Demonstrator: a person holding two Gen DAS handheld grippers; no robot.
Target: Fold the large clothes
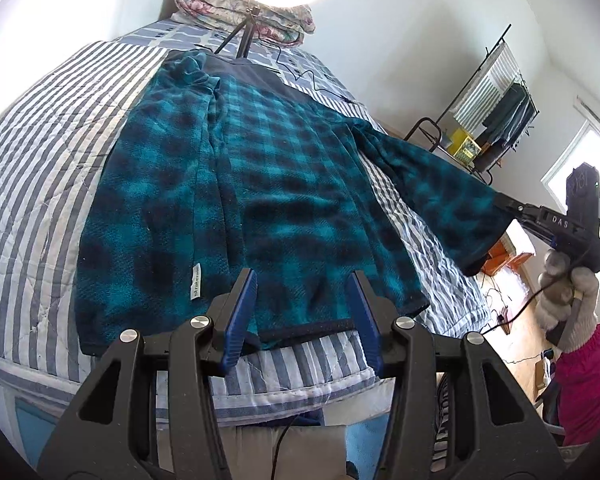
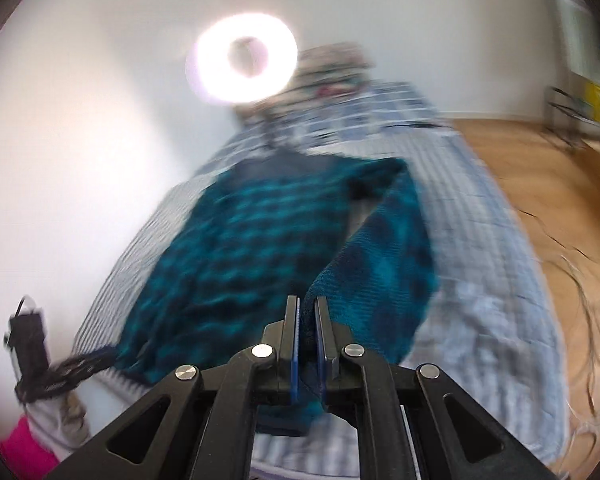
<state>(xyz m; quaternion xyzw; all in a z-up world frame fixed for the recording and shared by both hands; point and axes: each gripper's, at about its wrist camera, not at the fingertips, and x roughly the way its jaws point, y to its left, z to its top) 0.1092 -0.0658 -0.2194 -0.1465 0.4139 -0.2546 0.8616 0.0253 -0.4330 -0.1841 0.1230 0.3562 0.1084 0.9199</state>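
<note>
A teal and black plaid fleece jacket (image 1: pixel 260 184) lies spread flat on a striped bed cover (image 1: pixel 40 160). In the left wrist view my left gripper (image 1: pixel 302 300) is open over the bottom hem, and the hem runs across the gap between its blue pads. My right gripper (image 1: pixel 508 202), held by a gloved hand (image 1: pixel 568 296), is shut on the cuff of the right sleeve (image 1: pixel 440 184) and holds it stretched above the bed's edge. The blurred right wrist view shows the sleeve (image 2: pixel 380 248) pinched in my right gripper (image 2: pixel 308 320), the jacket body (image 2: pixel 240 240) beyond, and my left gripper (image 2: pixel 88 362) at the hem.
A ring light (image 2: pixel 242 62) on a tripod (image 1: pixel 242 36) stands on the bed beyond the collar, its cable trailing right. A folded floral quilt (image 1: pixel 220 4) lies at the head. A clothes rack (image 1: pixel 496 108) stands by the wall, and cables lie on the wooden floor (image 2: pixel 540 168).
</note>
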